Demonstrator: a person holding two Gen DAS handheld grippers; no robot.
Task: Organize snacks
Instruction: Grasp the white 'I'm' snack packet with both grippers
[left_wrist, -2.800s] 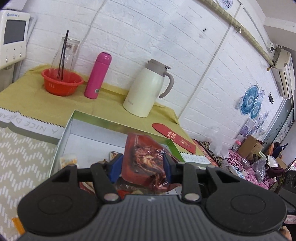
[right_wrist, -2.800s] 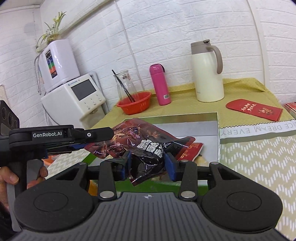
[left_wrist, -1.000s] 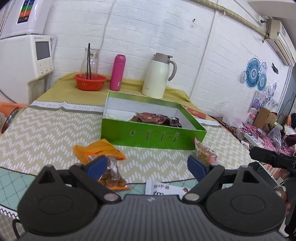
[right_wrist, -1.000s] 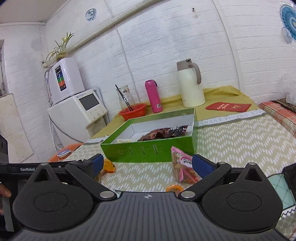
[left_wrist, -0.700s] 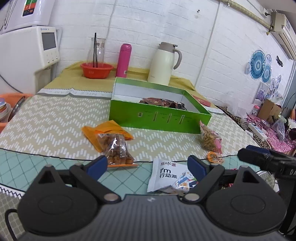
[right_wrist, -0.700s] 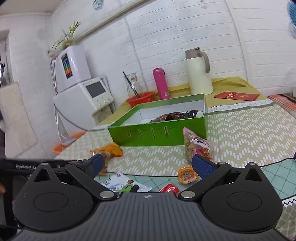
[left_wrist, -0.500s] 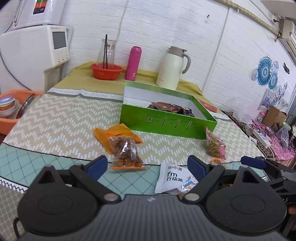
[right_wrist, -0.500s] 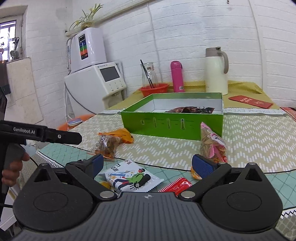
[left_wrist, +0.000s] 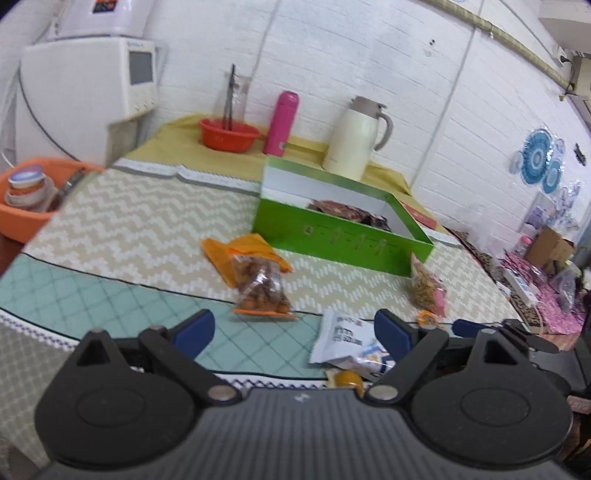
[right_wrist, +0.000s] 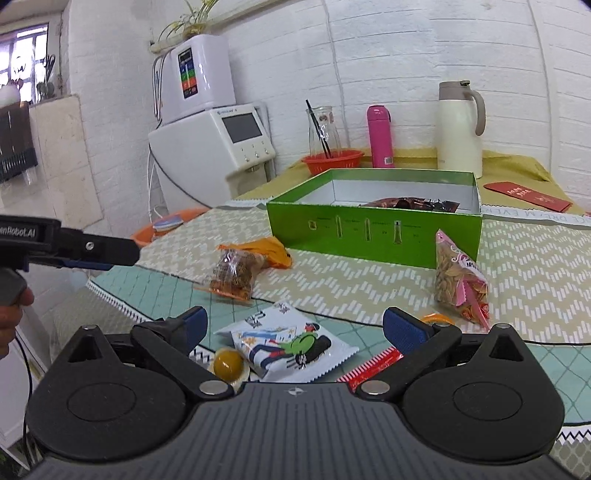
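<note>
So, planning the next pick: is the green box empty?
No. The green box already holds a dark red snack bag, lying inside.

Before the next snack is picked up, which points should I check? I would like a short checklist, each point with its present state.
1. Right gripper jaws wide open, nothing between the pads: ok.
2. Left gripper jaws wide open, nothing held: ok.
3. White snack packet lies flat on the table just ahead of the right gripper, nothing on top of it: ok.
4. Green box open, with free room inside beside the dark red packet: ok.
5. Small round yellow item lies against the white packet and may get caught in the grasp: not ok.
</note>
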